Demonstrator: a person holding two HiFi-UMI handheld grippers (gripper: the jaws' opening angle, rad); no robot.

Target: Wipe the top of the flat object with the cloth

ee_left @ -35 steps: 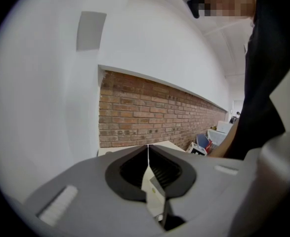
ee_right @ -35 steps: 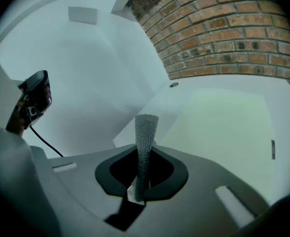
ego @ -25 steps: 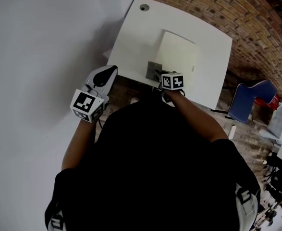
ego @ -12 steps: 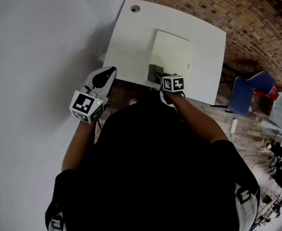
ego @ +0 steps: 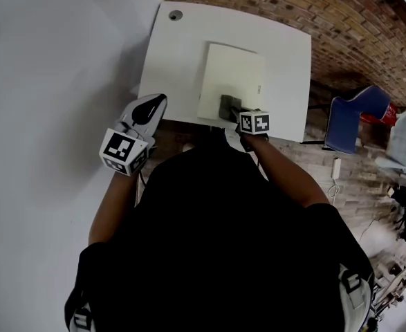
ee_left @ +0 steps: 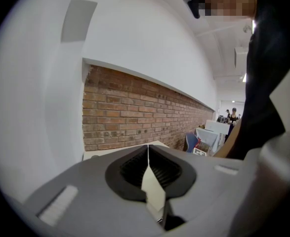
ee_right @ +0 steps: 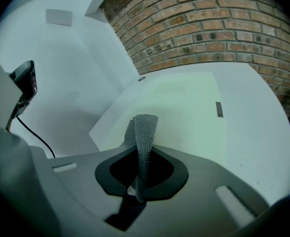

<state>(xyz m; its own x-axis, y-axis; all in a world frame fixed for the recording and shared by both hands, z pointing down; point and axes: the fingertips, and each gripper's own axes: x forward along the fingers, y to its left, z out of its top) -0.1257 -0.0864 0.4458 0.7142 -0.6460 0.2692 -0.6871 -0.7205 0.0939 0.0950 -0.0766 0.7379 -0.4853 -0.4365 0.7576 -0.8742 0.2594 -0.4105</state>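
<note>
— At the near edge of the white table (ego: 182, 54), about midway along it, the right gripper (ee_right: 144, 157) has its jaws pinched on the grey cloth (ee_right: 145, 127). A fold of the weave sticks up out of them.

— And the flat object?

— Pale flat object (ego: 234, 75), lying on the middle of the table, its front edge close to the table's near edge. From the head view the cloth sits right over that front strip. Whether it presses down or only hovers, I can't tell.

— So how much is wiped?

— My read: hardly any. Nothing on the surface tells wiped from unwiped. The cloth is at the very front, and the whole stretch toward the table's far side lies ahead of it, small dark label (ee_right: 219, 109) included. I'd call this the start of a stroke.

— Left side doing anything?

— Left gripper (ee_left: 148, 152) hangs off the table's near left corner, clear of the top. Its jaws are pressed together tip to tip with nothing between them. A spectator, that one.

— What's left, then?

— As I judge it, nearly everything: passes up toward the table's far edge and out to both sides, with the cloth kept down on the surface.
</note>
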